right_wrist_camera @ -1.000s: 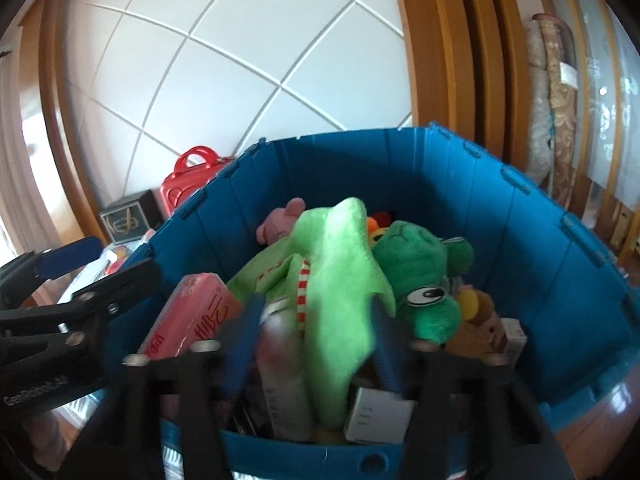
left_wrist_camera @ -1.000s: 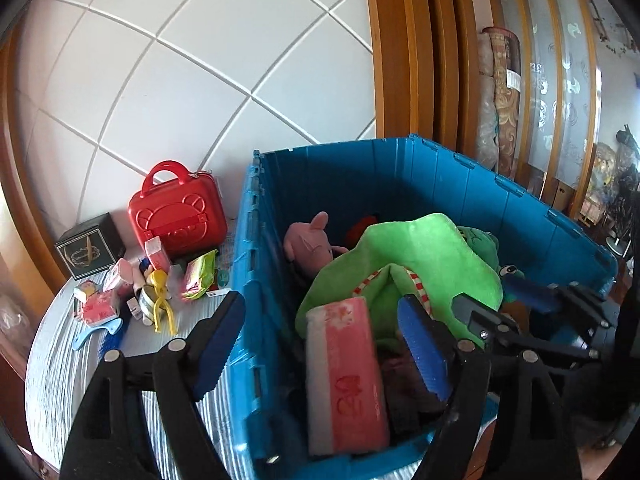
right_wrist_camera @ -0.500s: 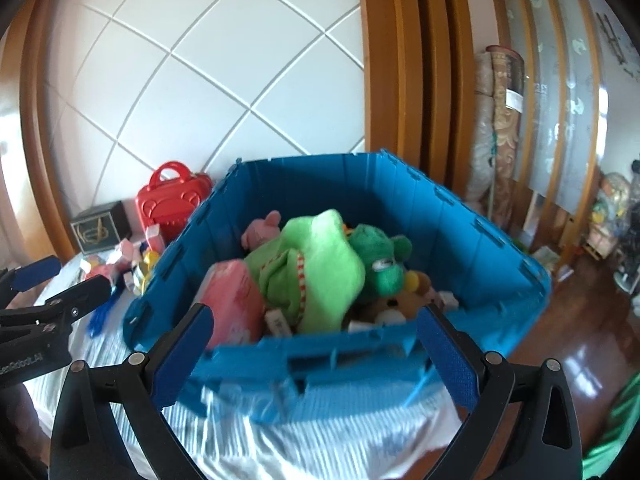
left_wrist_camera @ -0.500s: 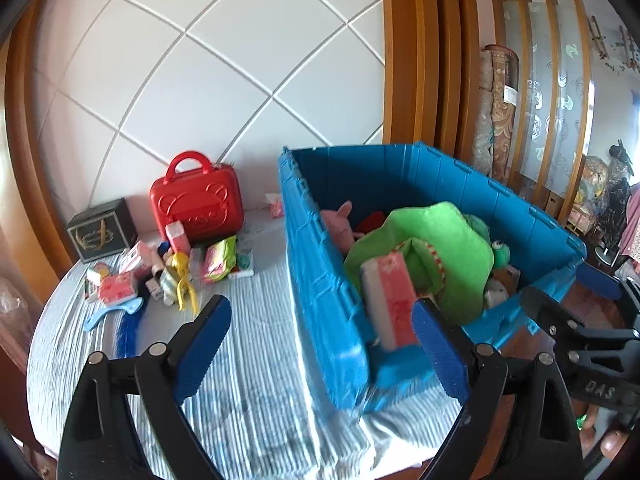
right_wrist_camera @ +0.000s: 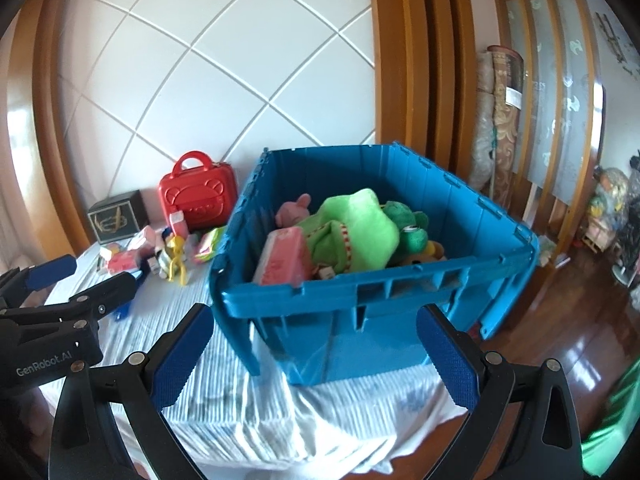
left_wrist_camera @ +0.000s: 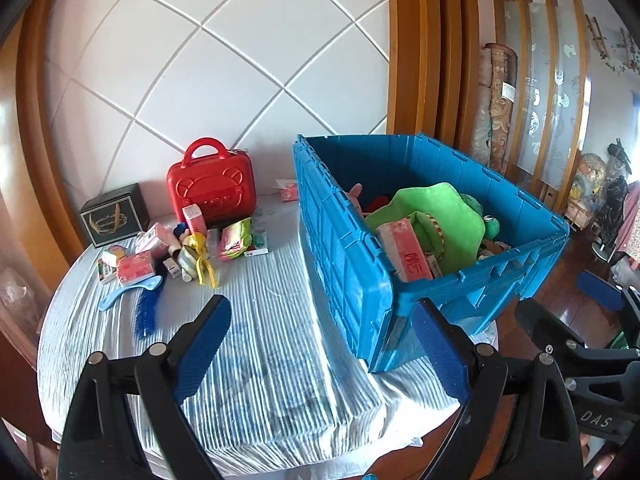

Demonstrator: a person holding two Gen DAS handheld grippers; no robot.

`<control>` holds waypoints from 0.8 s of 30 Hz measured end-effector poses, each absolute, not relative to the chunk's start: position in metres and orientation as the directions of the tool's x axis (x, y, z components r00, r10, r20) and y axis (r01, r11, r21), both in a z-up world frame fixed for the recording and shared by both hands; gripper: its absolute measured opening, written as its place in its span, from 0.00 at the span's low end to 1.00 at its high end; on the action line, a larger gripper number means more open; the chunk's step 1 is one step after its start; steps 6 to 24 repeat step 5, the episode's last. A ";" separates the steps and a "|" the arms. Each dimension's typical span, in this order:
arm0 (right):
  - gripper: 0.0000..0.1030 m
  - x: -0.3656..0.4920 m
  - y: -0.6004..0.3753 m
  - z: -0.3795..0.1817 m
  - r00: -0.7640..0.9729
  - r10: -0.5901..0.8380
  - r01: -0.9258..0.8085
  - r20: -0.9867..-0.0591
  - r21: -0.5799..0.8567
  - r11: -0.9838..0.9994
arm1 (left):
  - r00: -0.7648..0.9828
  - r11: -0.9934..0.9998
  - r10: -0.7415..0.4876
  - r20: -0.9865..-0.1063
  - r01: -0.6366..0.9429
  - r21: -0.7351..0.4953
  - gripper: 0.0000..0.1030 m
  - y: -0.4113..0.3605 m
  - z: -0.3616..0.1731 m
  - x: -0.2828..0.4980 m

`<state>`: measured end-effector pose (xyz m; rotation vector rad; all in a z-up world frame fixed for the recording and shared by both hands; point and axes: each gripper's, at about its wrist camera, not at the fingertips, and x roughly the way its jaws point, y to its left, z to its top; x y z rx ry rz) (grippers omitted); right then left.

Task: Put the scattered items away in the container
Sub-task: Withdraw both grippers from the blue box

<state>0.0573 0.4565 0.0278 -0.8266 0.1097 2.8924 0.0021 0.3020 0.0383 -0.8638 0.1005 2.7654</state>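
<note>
A blue crate (left_wrist_camera: 344, 264) (right_wrist_camera: 400, 292) stands on the right of a striped-cloth table (left_wrist_camera: 260, 320). It holds a green plush (left_wrist_camera: 440, 208) (right_wrist_camera: 360, 232), a pink plush and a pink pack (left_wrist_camera: 404, 252) (right_wrist_camera: 284, 260). Scattered small items (left_wrist_camera: 192, 248) (right_wrist_camera: 168, 252) lie at the table's far left, by a red toy case (left_wrist_camera: 212, 188) (right_wrist_camera: 196, 196). My left gripper (left_wrist_camera: 320, 344) is open and empty, held back above the table's front. My right gripper (right_wrist_camera: 316, 348) is open and empty, in front of the crate.
A black box (left_wrist_camera: 114, 216) stands left of the red case. A blue brush (left_wrist_camera: 146, 308) and a light blue comb (left_wrist_camera: 128, 294) lie on the cloth. A white tiled wall is behind. The table's front edge drops to a wooden floor (right_wrist_camera: 560, 320).
Both grippers have pulled back and up out of the crate, now open and empty. The pink pack and the items the right gripper held lie in the crate.
</note>
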 end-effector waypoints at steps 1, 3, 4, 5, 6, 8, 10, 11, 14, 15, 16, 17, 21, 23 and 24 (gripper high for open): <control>1.00 0.059 0.455 0.028 -0.842 0.106 -0.147 -0.529 0.035 -0.989 | -0.798 -0.969 0.206 -0.566 -0.247 -0.005 0.90 0.300 0.038 0.004; 1.00 0.061 0.453 0.028 -0.840 0.110 -0.151 -0.531 0.035 -0.988 | -0.804 -0.969 0.204 -0.559 -0.245 -0.001 0.90 0.297 0.038 0.008; 1.00 0.063 0.452 0.027 -0.840 0.112 -0.153 -0.531 0.034 -0.988 | -0.806 -0.969 0.203 -0.556 -0.245 0.001 0.90 0.295 0.039 0.010; 1.00 0.064 0.451 0.027 -0.840 0.113 -0.155 -0.531 0.034 -0.987 | -0.806 -0.969 0.205 -0.555 -0.247 0.002 0.90 0.295 0.039 0.011; 1.00 0.064 0.451 0.027 -0.840 0.113 -0.155 -0.531 0.034 -0.987 | -0.806 -0.969 0.205 -0.555 -0.247 0.002 0.90 0.295 0.039 0.011; 1.00 0.064 0.451 0.027 -0.840 0.113 -0.155 -0.531 0.034 -0.987 | -0.806 -0.969 0.205 -0.555 -0.247 0.002 0.90 0.295 0.039 0.011; 1.00 0.064 0.451 0.027 -0.840 0.113 -0.155 -0.531 0.034 -0.987 | -0.806 -0.969 0.205 -0.555 -0.247 0.002 0.90 0.295 0.039 0.011; 1.00 0.064 0.451 0.027 -0.840 0.113 -0.155 -0.531 0.034 -0.987 | -0.806 -0.969 0.205 -0.555 -0.247 0.002 0.90 0.295 0.039 0.011; 1.00 0.064 0.451 0.027 -0.840 0.113 -0.155 -0.531 0.034 -0.987 | -0.806 -0.969 0.205 -0.555 -0.247 0.002 0.90 0.295 0.039 0.011; 1.00 0.064 0.451 0.027 -0.840 0.113 -0.155 -0.531 0.034 -0.987 | -0.806 -0.969 0.205 -0.555 -0.247 0.002 0.90 0.295 0.039 0.011; 1.00 0.064 0.451 0.027 -0.840 0.113 -0.155 -0.531 0.034 -0.987 | -0.806 -0.969 0.205 -0.555 -0.247 0.002 0.90 0.295 0.039 0.011; 1.00 0.064 0.451 0.027 -0.840 0.113 -0.155 -0.531 0.034 -0.987 | -0.806 -0.969 0.205 -0.555 -0.247 0.002 0.90 0.295 0.039 0.011; 1.00 0.064 0.451 0.027 -0.840 0.113 -0.155 -0.531 0.034 -0.987 | -0.806 -0.969 0.205 -0.555 -0.247 0.002 0.90 0.295 0.039 0.011; 1.00 0.064 0.451 0.027 -0.840 0.113 -0.155 -0.531 0.034 -0.987 | -0.806 -0.969 0.205 -0.555 -0.247 0.002 0.90 0.295 0.039 0.011; 1.00 0.064 0.451 0.027 -0.840 0.113 -0.155 -0.531 0.034 -0.987 | -0.806 -0.969 0.205 -0.555 -0.247 0.002 0.90 0.295 0.039 0.011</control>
